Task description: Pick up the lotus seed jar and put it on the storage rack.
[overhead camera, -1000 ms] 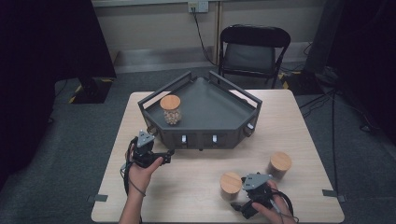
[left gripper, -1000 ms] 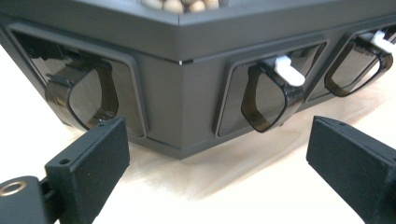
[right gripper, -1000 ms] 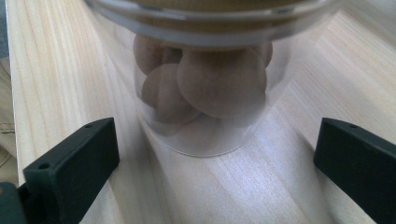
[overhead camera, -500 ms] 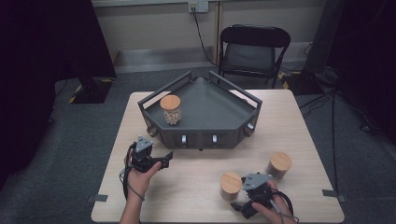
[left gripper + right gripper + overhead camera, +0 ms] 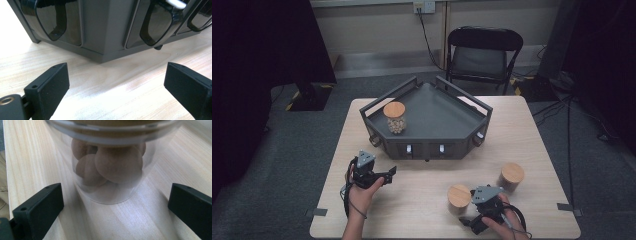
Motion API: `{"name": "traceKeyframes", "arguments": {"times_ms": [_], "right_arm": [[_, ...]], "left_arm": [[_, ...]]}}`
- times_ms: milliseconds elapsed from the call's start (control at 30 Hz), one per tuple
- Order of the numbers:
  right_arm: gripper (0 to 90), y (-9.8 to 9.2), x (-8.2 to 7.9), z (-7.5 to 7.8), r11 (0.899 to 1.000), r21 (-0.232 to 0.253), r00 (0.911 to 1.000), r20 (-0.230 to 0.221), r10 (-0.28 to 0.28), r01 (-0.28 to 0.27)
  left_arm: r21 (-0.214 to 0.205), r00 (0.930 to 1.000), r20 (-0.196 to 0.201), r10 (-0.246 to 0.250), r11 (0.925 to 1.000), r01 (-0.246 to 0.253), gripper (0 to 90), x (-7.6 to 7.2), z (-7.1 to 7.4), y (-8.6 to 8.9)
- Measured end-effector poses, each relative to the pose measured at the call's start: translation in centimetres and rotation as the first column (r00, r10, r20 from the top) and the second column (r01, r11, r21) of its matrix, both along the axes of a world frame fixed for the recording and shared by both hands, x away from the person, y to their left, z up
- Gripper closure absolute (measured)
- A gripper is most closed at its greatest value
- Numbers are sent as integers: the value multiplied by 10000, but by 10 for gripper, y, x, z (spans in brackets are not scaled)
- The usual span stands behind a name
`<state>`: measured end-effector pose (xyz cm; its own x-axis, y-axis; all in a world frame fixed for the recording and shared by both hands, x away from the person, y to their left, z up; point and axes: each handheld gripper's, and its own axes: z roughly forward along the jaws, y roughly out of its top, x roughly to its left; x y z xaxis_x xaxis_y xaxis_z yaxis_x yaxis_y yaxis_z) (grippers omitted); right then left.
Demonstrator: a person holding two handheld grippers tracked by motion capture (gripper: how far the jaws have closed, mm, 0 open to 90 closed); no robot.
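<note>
Because its jaws stand released around nothing, the right gripper (image 5: pixel 476 223) faces the near jar (image 5: pixel 110 167) at ten o'clock, ready to grasp; the left gripper (image 5: pixel 388 175) waits released by the tray (image 5: pixel 427 145).

The counter (image 5: pixel 427 195) is evenly lit, the room's left and right edges dark; the close jar (image 5: pixel 110 170) looks blurred, perhaps out of focus.
</note>
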<state>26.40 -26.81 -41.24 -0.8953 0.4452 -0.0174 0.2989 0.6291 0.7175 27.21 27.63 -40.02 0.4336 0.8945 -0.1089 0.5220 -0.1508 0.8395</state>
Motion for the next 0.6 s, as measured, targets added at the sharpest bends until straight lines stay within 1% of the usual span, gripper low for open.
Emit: {"name": "traceKeyframes", "arguments": {"times_ms": [200, 400, 533, 600], "right_arm": [[0, 0, 0, 0, 10000, -1, 10000, 2, 2, -2], [0, 0, 0, 0, 10000, 1, 10000, 2, 0, 0], [0, 0, 0, 0, 10000, 1, 10000, 0, -2, 2], [0, 0, 0, 0, 10000, 1, 10000, -1, -3, 3]], "left_arm": [[-48, 9999, -129, 99, 9999, -100, 60, -2, -6, 4], [11, 9995, -246, 201, 9998, -201, 60, -4, -10, 6], [-112, 9993, -298, 225, 9997, -229, 60, -5, -13, 9], [-84, 9992, -319, 221, 9997, -224, 60, -6, -14, 9]]}}
